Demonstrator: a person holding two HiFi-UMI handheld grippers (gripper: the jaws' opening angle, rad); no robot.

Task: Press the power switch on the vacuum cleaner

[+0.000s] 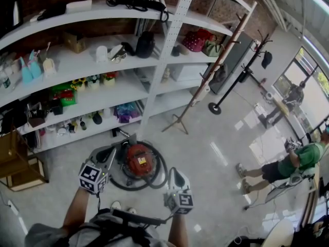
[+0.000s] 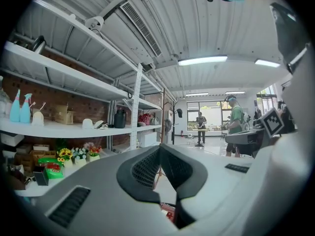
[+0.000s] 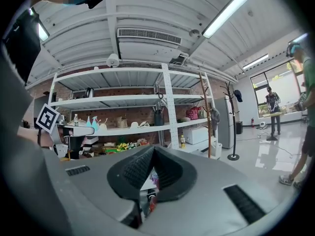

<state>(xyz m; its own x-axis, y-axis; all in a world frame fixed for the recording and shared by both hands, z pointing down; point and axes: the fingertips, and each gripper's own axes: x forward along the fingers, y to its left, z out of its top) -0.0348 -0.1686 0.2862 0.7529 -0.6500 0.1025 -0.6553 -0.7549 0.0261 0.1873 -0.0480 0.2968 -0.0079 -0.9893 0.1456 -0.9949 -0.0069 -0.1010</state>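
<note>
The vacuum cleaner (image 1: 140,160) has a red round top on a black body and stands on the floor in front of me, ringed by its dark hose (image 1: 162,170). I cannot make out its power switch. My left gripper (image 1: 109,154) hovers just left of the vacuum, its jaws shut and empty. My right gripper (image 1: 174,174) is held at the vacuum's near right, over the hose, also shut on nothing. In the left gripper view the left gripper (image 2: 160,150) has its pads together, and a sliver of red (image 2: 169,214) shows below them. The right gripper (image 3: 153,150) looks the same in its own view.
White shelving (image 1: 103,94) full of small items stands just behind the vacuum. A wooden crate (image 1: 23,170) sits at left. A leaning wooden pole (image 1: 205,84) and a black coat stand (image 1: 234,84) are further right. A person in green (image 1: 288,163) bends over at far right.
</note>
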